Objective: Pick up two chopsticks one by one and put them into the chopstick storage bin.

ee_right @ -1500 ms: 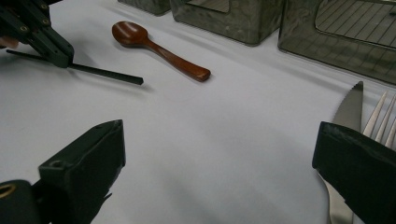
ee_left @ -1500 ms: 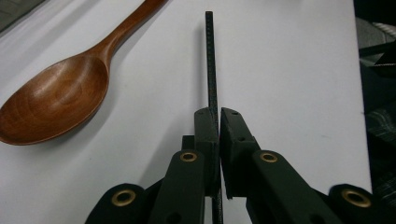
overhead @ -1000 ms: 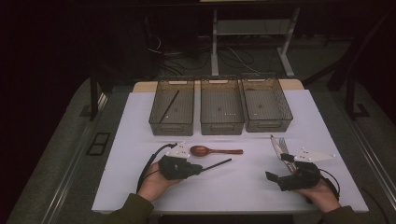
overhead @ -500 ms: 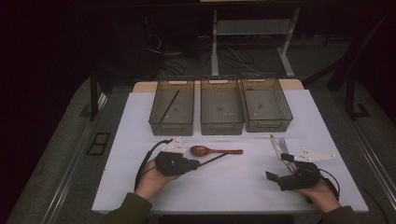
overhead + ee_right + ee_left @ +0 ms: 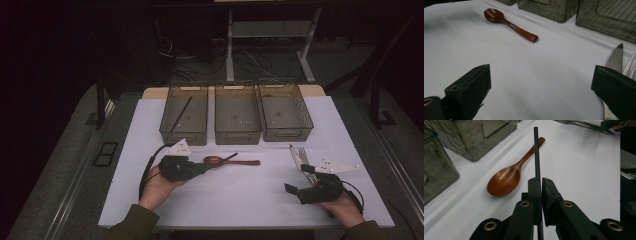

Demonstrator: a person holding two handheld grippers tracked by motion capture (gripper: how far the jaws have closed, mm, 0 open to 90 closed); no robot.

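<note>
Left gripper [image 5: 197,169] jaws pinching chopstick [image 5: 537,155] near its one end; stick runs straight out from jaws, rightward and slightly far, over spoon [image 5: 231,161] handle. Second chopstick [image 5: 181,113] lies in left bin [image 5: 184,134], just far of left hand, long axis near-to-far. Right gripper [image 5: 296,190] jaws spread, empty, well apart at right beside knife [image 5: 616,58] and fork [image 5: 303,154]. White bench [image 5: 240,200]; dark room, cables on floor beyond.

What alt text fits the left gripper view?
The left tool is shut on a thin black chopstick that points away over a white table. A brown wooden spoon lies to its left, beside grey mesh bins.
</note>
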